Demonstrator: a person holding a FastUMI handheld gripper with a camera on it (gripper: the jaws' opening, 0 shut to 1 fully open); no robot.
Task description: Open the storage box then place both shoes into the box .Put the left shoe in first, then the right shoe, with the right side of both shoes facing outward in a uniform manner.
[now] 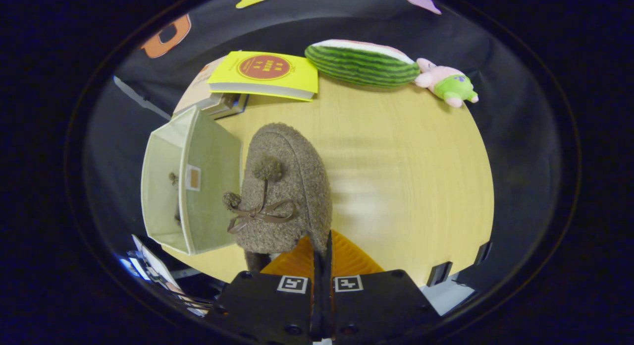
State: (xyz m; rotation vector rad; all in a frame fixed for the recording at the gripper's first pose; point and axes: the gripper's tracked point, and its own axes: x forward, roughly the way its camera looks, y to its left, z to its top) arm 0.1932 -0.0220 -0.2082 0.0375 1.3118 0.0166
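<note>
i hold a brown fuzzy slipper with pom-poms and a thin ribbon bow (287,186) by its rear edge; my gripper (322,251) has its jaws drawn nearly together, pinching what appears to be the heel rim, though the contact itself is partly hidden. the slipper hangs toe-forward just ahead of my jaws, above the pale wooden tabletop (396,176). the open cream fabric storage box (190,181) sits just to the left of the slipper, touching or nearly touching it; i cannot tell which. something dark with a small pom-pom shows inside the box, likely the first shoe, so i judge this to be the second placement.

to do this step well, i should swing the slipper leftward over the box rim, keep it level so the toe does not snag the fabric wall, and match its facing to the one inside. the soft wall may fold if pushed.

beyond lie a yellow book (265,75), a striped watermelon plush (361,62) and a pink and green plush toy (448,85), well apart.
</note>
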